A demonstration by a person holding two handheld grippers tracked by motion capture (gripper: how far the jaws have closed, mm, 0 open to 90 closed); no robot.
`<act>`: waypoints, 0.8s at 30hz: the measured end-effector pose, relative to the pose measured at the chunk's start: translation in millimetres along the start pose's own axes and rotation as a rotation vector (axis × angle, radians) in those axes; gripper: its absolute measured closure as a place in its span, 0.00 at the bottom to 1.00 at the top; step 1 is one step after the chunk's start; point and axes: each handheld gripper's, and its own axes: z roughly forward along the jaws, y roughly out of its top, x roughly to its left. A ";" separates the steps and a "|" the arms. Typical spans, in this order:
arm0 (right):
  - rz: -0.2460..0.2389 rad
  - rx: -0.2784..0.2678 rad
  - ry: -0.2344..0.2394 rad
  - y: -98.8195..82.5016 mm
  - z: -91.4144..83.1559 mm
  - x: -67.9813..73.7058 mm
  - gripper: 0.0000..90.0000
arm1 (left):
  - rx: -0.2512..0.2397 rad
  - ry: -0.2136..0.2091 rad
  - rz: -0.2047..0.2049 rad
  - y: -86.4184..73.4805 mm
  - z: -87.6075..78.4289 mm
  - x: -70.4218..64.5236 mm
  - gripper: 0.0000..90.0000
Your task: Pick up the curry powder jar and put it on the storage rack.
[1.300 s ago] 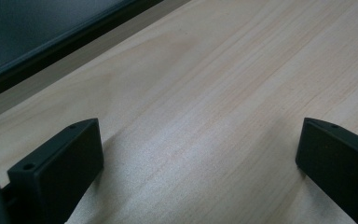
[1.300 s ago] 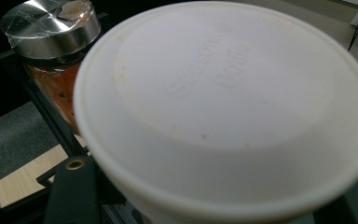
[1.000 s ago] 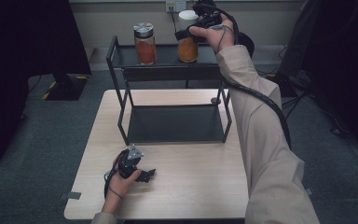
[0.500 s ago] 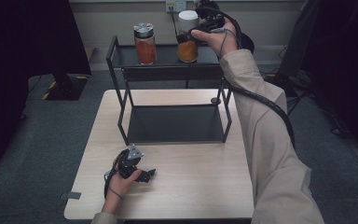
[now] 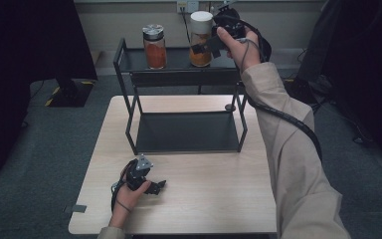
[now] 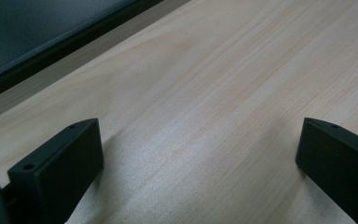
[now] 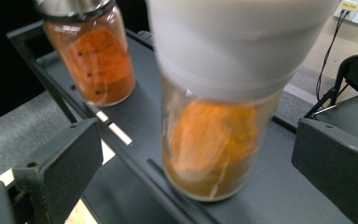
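While the left gripper (image 5: 155,186) rests open on the table (image 5: 219,209), lower left, the right gripper (image 7: 200,154) stands open around the upright white-lidded jar (image 7: 214,140) on the shelf (image 5: 179,74), top centre.

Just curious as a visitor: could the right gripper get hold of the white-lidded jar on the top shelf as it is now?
Probably yes. The right gripper has its jaws wide open on either side of the white-lidded jar, with nothing between them.
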 end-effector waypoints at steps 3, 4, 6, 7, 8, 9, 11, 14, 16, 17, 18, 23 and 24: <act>-0.001 -0.007 0.003 -6.0 -2.6 3.1 0.01 | 0.000 0.001 0.000 -0.1 0.0 -0.1 0.00; -0.003 -0.004 0.000 -7.4 -3.4 4.6 0.01 | 0.000 0.001 0.000 -0.1 0.0 -0.2 0.00; -0.007 -0.001 -0.003 -10.3 -4.4 6.6 0.01 | -0.001 0.001 -0.001 -0.2 -0.1 -0.3 0.00; -0.008 -0.002 -0.002 -12.1 -4.9 7.2 0.01 | -0.001 0.001 -0.002 -0.2 -0.1 -0.3 0.00; -0.010 -0.001 -0.004 -13.5 -5.4 8.1 0.01 | 0.000 0.001 -0.001 -0.1 -0.2 -0.3 0.00; -0.009 -0.001 -0.004 -15.0 -6.0 8.8 0.01 | 0.000 0.001 -0.002 -0.2 -0.2 -0.4 0.00; -0.009 -0.005 -0.003 -18.2 -7.0 9.6 0.01 | 0.000 0.001 -0.001 -0.2 -0.1 -0.4 0.00; -0.007 -0.008 -0.007 -22.1 -8.7 11.6 0.01 | 0.000 0.002 -0.001 -0.1 -0.2 -0.3 0.00; -0.006 -0.014 -0.006 -24.9 -10.0 12.3 0.01 | 0.000 0.002 -0.001 -0.1 -0.2 -0.4 0.00; -0.006 -0.016 -0.006 -26.3 -10.6 12.8 0.01 | 0.000 0.002 -0.001 -0.2 -0.1 -0.4 0.00; -0.005 -0.017 -0.006 -27.6 -11.1 13.5 0.01 | 0.001 0.002 0.000 -0.1 -0.2 -0.4 0.00; -0.010 -0.025 -0.003 -35.3 -14.3 17.7 0.02 | 0.000 0.002 0.000 -0.1 -0.1 -0.3 0.00; -0.005 -0.028 0.003 -37.4 -14.8 17.9 0.02 | 0.000 0.002 0.000 -0.1 -0.2 -0.3 0.00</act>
